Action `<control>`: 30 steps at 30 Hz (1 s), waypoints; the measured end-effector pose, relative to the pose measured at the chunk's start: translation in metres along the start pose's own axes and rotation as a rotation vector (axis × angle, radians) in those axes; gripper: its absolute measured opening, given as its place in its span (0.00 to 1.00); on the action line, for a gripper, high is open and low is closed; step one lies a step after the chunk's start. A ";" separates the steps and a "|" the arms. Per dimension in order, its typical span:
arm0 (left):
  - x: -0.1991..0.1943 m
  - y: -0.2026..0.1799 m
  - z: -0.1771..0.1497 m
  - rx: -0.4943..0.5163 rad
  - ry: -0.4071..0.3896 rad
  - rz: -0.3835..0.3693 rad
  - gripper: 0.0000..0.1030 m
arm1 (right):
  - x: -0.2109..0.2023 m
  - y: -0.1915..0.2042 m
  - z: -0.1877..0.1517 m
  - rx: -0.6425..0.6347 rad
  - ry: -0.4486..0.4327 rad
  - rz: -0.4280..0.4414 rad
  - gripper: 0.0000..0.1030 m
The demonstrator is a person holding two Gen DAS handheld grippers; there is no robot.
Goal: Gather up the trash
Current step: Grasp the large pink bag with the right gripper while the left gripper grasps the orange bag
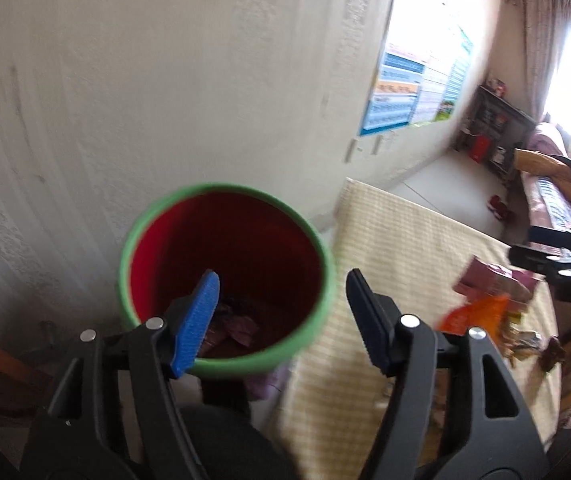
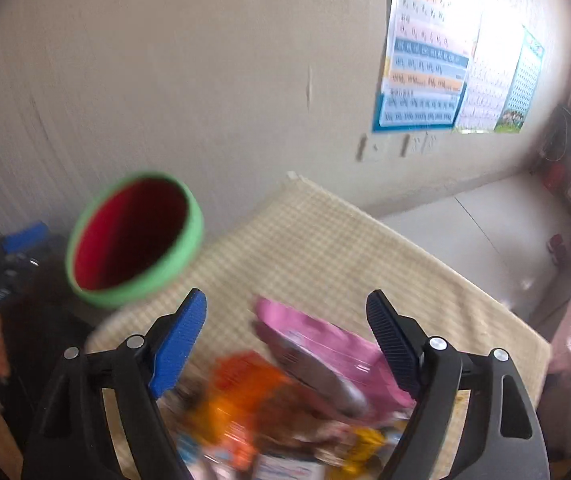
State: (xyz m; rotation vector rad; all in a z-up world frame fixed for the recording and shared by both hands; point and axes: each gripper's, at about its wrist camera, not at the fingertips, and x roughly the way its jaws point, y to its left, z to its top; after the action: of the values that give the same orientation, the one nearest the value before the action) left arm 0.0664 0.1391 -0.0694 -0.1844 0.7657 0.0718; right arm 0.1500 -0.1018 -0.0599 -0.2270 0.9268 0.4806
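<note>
A red bin with a green rim [image 1: 225, 280] stands beside the table, with several wrappers at its bottom; it also shows in the right wrist view [image 2: 133, 240]. My left gripper [image 1: 281, 284] is open and empty just above the bin's right rim. My right gripper [image 2: 287, 308] is open and empty above a pile of trash on the table: a pink packet [image 2: 317, 344], an orange wrapper [image 2: 245, 384] and other blurred wrappers. The pile also shows in the left wrist view [image 1: 485, 304], with the right gripper [image 1: 557, 264] over it.
The table wears a cream checked cloth [image 2: 325, 248]. A white wall with posters [image 2: 425, 60] stands behind. A sofa [image 1: 557, 200] and a dark shelf [image 1: 493, 120] are at the far right.
</note>
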 end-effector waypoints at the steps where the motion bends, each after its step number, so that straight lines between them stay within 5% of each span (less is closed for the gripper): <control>1: 0.001 -0.010 -0.005 -0.003 0.024 -0.036 0.63 | 0.008 -0.010 -0.004 -0.002 0.051 0.002 0.77; 7: -0.004 -0.055 -0.019 0.066 0.078 -0.133 0.64 | 0.037 -0.045 -0.038 0.100 0.192 0.087 0.72; 12: -0.006 -0.085 -0.028 0.115 0.101 -0.172 0.66 | 0.028 -0.050 -0.058 0.153 0.162 0.114 0.61; 25: 0.039 -0.156 -0.075 0.351 0.277 -0.217 0.72 | 0.019 -0.052 -0.083 0.230 0.125 0.164 0.59; 29: 0.047 -0.157 -0.083 0.344 0.319 -0.221 0.42 | 0.014 -0.051 -0.086 0.257 0.094 0.170 0.45; 30: 0.048 -0.156 -0.084 0.338 0.322 -0.223 0.41 | 0.012 -0.051 -0.087 0.266 0.085 0.168 0.43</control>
State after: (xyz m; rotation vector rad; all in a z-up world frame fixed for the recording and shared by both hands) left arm 0.0640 -0.0304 -0.1397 0.0435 1.0600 -0.3045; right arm 0.1189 -0.1761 -0.1217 0.0734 1.0872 0.4995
